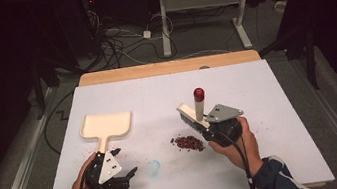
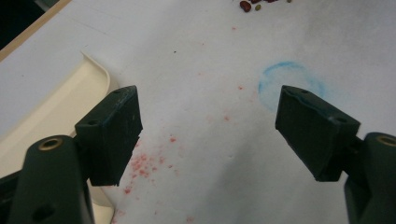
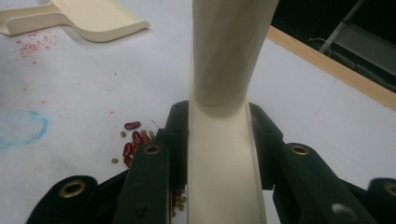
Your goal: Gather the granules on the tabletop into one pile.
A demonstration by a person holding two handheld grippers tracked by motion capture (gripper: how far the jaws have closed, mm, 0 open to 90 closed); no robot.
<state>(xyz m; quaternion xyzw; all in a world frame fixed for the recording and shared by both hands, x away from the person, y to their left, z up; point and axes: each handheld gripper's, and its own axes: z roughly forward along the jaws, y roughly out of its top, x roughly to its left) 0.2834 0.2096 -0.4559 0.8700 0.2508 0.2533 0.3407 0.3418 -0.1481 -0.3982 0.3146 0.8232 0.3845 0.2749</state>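
brush (image 3: 224, 140) (clamped) over beans (image 3: 133, 142)

The right gripper (image 3: 219, 154) jaws clamp a cream brush handle (image 3: 224, 93) (beans (image 3: 133, 142) beside, dustpan (image 3: 88, 18) beyond).

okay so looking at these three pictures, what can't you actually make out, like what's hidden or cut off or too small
- Brush bristles: in the right gripper view the cream handle fills the middle and runs off the top edge, hiding the head.
- Beans: too small in the high view to count; in the left gripper view cut off by the top edge.
- Dustpan: in the left gripper view, partly behind the left tongs.
- Dustpan handle end: in the high view, hidden under the gripper.
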